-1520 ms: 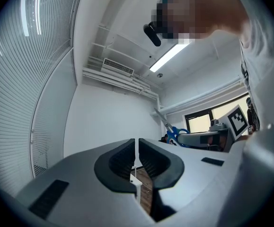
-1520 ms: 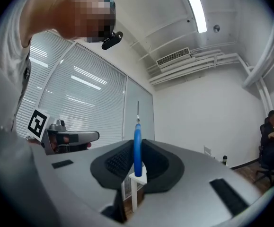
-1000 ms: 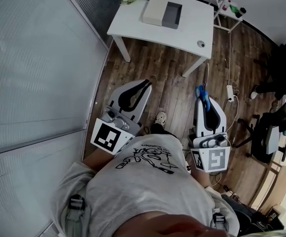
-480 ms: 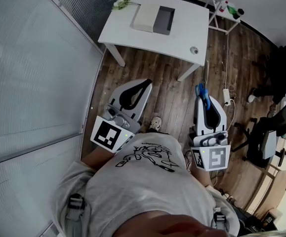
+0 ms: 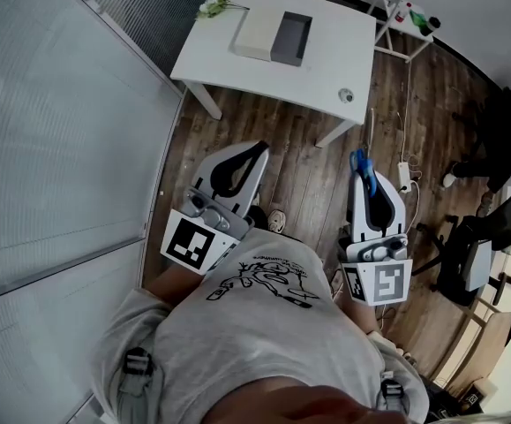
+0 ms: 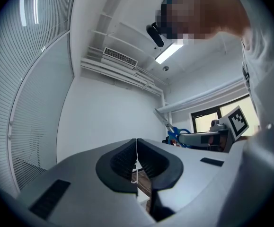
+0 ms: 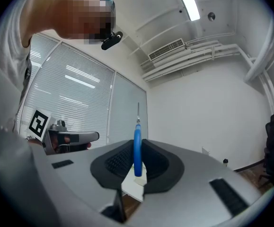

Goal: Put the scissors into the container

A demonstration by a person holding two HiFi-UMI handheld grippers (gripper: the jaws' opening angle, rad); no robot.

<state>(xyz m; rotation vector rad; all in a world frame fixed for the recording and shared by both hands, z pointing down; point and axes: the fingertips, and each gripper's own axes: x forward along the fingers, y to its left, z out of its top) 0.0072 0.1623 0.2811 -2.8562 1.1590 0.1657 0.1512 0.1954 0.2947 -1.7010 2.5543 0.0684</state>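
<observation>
Okay, carry step: my right gripper point(image 5: 366, 182) clamps the scissors point(image 5: 361, 168), left gripper point(image 5: 240, 161) closed and empty; next I need to reach the container point(image 5: 292, 38) on the desk point(image 5: 330, 56).

blue scissors point(image 5: 362, 171), white table point(image 5: 326, 53), grey container point(image 5: 279, 42), brown plank floor point(image 5: 301, 144).

1. I get bright, even indoor light. A ceiling strip lamp point(image 7: 190, 4) glares white in the right gripper view and shows again in the left gripper view.
2. In the head view the white table point(image 5: 326, 60) is nearly blown out, and the wood floor point(image 5: 299, 157) looks darker beneath it.
3. Both gripper views bend hard toward the edges, with black corners.
4. The left claw point(image 6: 137, 148) and right claw point(image 7: 141, 148) loom soft close to the lens. The scissors point(image 7: 137, 155) read a little crisper.
5. The head view's bottom edge smears into blur.
</observation>
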